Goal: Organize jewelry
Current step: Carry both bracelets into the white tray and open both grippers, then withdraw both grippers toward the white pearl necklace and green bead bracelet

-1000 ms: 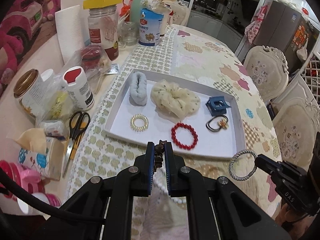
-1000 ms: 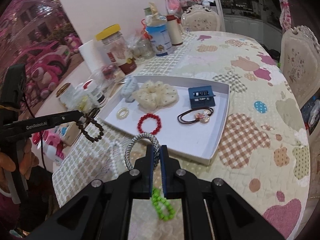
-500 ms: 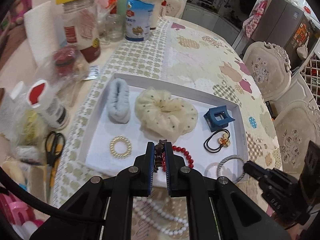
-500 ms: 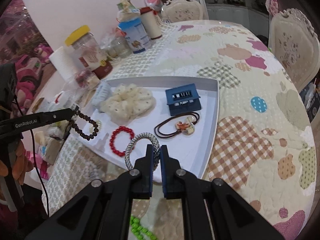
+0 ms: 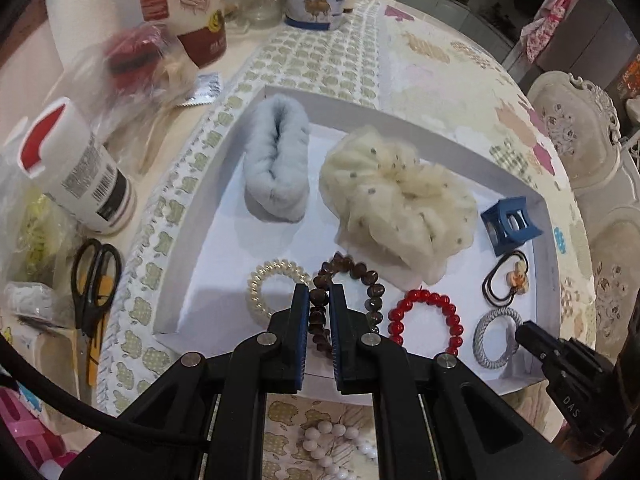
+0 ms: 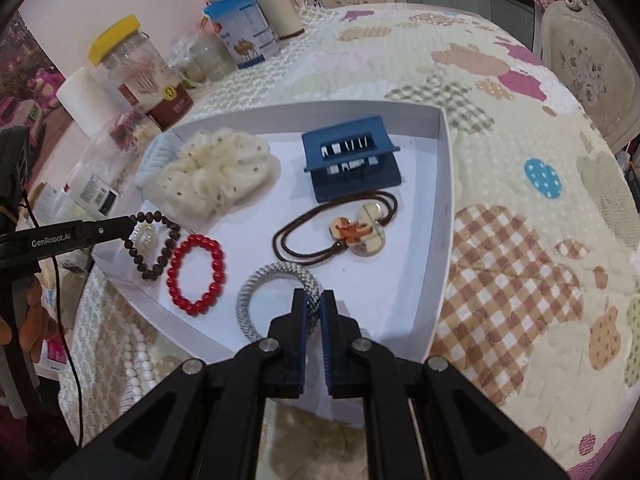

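My left gripper is shut on a brown bead bracelet and holds it low over the near left of the white tray, beside a pearly coil tie. My right gripper is shut on a grey braided ring, which lies low in the tray's near right. The tray also holds a red bead bracelet, a cream scrunchie, a blue fuzzy scrunchie, a blue claw clip and a brown hair tie with a charm.
White bead strands lie on the quilted cloth in front of the tray. Scissors, a white bottle, jars and a tin crowd the table's left and back. Chairs stand at the right.
Both grippers moved forward and down over the tray. The brown bracelet and the grey ring now hang or lie inside it, each still held.
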`<state>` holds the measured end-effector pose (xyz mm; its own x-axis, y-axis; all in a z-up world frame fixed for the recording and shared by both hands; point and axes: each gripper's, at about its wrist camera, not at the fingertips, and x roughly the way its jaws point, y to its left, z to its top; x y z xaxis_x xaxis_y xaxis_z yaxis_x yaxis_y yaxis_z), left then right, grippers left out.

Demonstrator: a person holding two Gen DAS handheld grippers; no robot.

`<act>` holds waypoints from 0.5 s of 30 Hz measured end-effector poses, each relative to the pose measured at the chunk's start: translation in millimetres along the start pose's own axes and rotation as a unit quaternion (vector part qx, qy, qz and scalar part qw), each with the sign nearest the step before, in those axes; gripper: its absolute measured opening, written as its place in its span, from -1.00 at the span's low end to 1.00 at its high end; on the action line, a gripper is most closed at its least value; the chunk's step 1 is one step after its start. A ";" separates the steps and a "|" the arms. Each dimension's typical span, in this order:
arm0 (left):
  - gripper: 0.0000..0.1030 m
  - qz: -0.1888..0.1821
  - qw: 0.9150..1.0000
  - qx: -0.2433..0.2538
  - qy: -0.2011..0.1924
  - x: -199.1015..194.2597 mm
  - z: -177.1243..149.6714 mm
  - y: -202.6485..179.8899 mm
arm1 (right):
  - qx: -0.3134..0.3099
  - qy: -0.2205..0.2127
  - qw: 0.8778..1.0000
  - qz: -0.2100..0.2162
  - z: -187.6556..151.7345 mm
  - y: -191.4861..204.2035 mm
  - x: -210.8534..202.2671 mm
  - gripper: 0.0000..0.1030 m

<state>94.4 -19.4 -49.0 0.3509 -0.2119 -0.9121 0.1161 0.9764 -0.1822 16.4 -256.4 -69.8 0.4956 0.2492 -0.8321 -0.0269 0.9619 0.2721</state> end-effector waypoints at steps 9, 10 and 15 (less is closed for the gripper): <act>-0.61 0.014 1.000 0.020 0.000 0.4 -6.8 -10.5 | -0.012 0.001 1.000 -0.028 -1.5 0.7 -0.3 -0.35; -0.61 0.015 1.000 0.021 -0.001 -1.3 -6.8 -10.9 | -0.011 0.000 1.000 -0.025 -1.5 0.8 -2.2 -0.34; -0.61 0.034 0.999 0.028 -0.027 -20.3 -12.2 -13.8 | -0.007 -0.015 1.000 -0.012 -1.1 6.8 -17.6 -0.34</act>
<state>74.4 -28.1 -32.5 0.4091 -0.1485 -0.9003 0.1418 0.9850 -0.0980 6.6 -254.1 -53.8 0.5228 0.2220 -0.8231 -0.0264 0.9693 0.2447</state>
